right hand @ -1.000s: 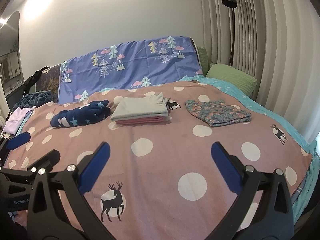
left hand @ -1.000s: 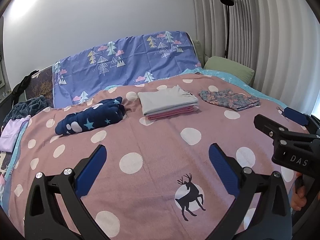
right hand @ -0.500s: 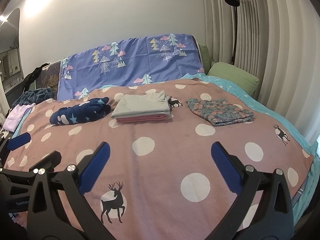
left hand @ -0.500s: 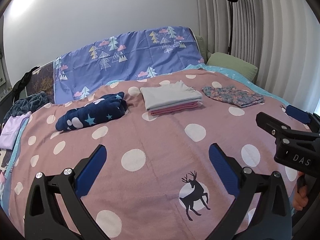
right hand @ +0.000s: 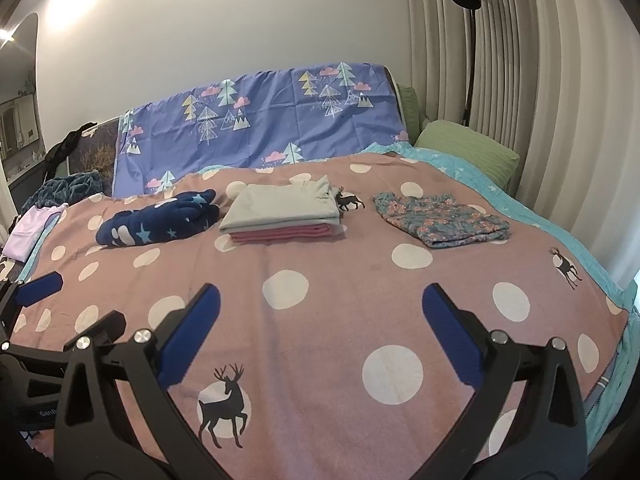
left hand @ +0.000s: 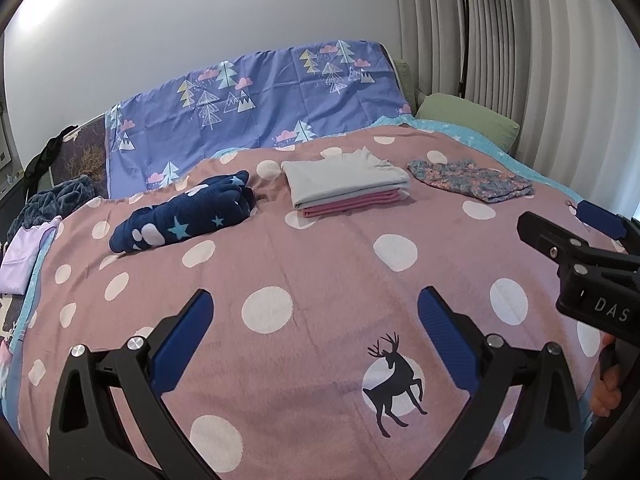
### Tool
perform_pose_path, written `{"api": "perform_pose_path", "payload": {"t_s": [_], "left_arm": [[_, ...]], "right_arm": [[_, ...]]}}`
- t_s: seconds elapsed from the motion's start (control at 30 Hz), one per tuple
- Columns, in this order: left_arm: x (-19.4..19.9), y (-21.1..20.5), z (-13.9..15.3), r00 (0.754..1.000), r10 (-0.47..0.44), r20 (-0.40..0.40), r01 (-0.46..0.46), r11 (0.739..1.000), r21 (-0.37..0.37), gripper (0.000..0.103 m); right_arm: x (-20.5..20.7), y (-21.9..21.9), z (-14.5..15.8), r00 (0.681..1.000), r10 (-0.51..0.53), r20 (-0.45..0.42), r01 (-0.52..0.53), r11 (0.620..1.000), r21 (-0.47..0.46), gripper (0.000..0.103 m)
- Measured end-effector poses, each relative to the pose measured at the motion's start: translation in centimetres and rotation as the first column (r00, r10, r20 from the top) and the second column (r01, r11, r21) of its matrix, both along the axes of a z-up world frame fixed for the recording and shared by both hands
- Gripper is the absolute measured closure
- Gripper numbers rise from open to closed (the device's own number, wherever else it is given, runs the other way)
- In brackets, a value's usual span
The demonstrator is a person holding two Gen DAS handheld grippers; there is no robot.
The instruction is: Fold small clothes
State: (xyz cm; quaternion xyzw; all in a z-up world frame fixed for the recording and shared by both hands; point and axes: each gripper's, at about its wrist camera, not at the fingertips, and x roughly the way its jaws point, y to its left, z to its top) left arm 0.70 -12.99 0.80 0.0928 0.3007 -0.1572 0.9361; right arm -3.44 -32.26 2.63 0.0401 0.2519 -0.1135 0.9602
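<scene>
A: Claws? Quick.

B: Left claw [left hand: 314,330] spread wide, empty, over the bed [left hand: 320,280] blanket. Right claw [right hand: 320,326] same, wide apart, nothing held.

A: Clothes?

B: All at the far side. Navy star garment [right hand: 156,222] at 11 o'clock, bunched, looks unfolded. Grey-and-pink stack [right hand: 280,212] at 12, neat. Floral piece [right hand: 440,220] at 1 o'clock, roughly folded.

A: So next?

B: My guess: the navy one. Both claws are well apart from it, so reach far-left. Drag it to the clear near blanket, spread flat, then pinch two corners on one edge. It looks thick and fleecy, so bite deep or it slips. Don't knock the stack just beside it.
</scene>
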Motion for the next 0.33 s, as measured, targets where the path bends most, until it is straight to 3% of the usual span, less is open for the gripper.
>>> {"api": "perform_pose_path", "payload": {"t_s": [0.33], "left_arm": [[0.38,-0.02,-0.51,1.0,0.004,-0.014,-0.004,1.0,-0.001,0.001]], "right_arm": [[0.34,0.2,-0.21,1.0,-0.002,-0.004,0.002,1.0,-0.016,0.002]]}}
